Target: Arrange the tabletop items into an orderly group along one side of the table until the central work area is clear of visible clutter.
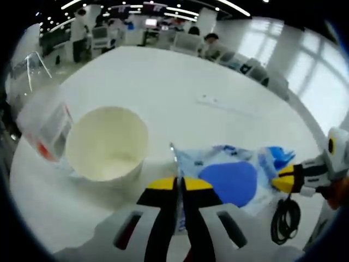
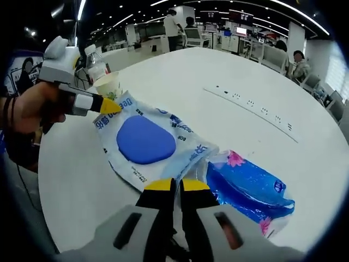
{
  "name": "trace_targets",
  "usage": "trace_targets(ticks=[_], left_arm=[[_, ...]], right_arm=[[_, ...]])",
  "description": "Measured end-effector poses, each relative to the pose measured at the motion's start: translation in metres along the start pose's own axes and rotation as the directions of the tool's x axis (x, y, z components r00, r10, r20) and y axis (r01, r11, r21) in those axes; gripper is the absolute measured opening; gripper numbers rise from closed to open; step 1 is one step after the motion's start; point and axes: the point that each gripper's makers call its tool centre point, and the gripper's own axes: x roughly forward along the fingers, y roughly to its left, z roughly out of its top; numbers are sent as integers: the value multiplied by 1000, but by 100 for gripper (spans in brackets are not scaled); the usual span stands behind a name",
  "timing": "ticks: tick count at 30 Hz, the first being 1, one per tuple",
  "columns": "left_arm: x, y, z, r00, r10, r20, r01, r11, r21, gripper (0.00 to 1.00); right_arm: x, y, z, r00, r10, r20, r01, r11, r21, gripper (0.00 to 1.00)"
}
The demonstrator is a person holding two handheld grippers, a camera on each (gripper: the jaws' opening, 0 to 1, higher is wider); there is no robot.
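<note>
Both tools are pinched tight on the same clear packet with the blue oval, one at each end. Left tool at the bottom middle of the left gripper view has its yellow tips together on the packet's near edge, no gap between the jaws. To the left of it stands a cream paper cup, and further left, touching or just beside the cup, a clear bottle with a red-marked label; a black coiled cable lies at the lower right near the table edge.

Right tool at the bottom middle of the right gripper view is likewise clamped on the packet's corner, jaws fully together. Just right of it lies a blue floral packet, its end tucked against the first one.

My worry: if I pull the two ends apart instead of moving together, the thin film could tear or slip from one grip. Dragging it could also bump the cup and tip the bottle, or snag the floral packet and drag it further from the group.
</note>
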Motion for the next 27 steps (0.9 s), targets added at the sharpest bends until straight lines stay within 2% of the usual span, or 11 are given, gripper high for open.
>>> trace_targets(ticks=[9,23,27], left_arm=[[0,1,-5,1000,6,-6,-6,1000,-4,1],[5,1,2,1000,11,17,-11,1000,0,1],[4,0,0,1000,9,-2,-9,999,37,7]], right_arm=[[5,-2,1,1000,-2,4,2,1000,10,2],[10,-7,6,1000,-6,13,6,1000,29,2],[9,-8,6,1000,-15,22,14,999,41,2]])
